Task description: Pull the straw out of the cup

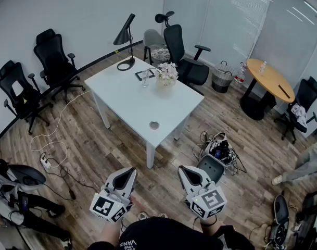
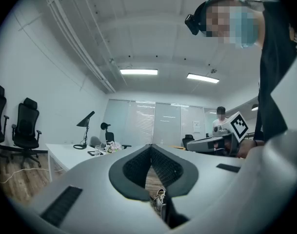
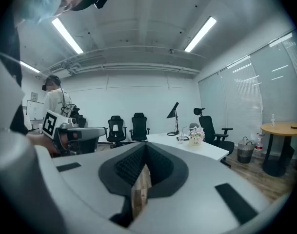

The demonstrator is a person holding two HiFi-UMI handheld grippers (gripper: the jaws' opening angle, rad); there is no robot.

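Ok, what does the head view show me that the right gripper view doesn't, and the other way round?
Only the head view: the power strip with its cables on the floor, a small round disc on the white table, and the right gripper seen from outside. Only the right gripper view: the ceiling lights and its own jaws, closed together with nothing between them. Both: the white table, the black lamp, the flowers, the cup beside them, the round wooden table and the left gripper.
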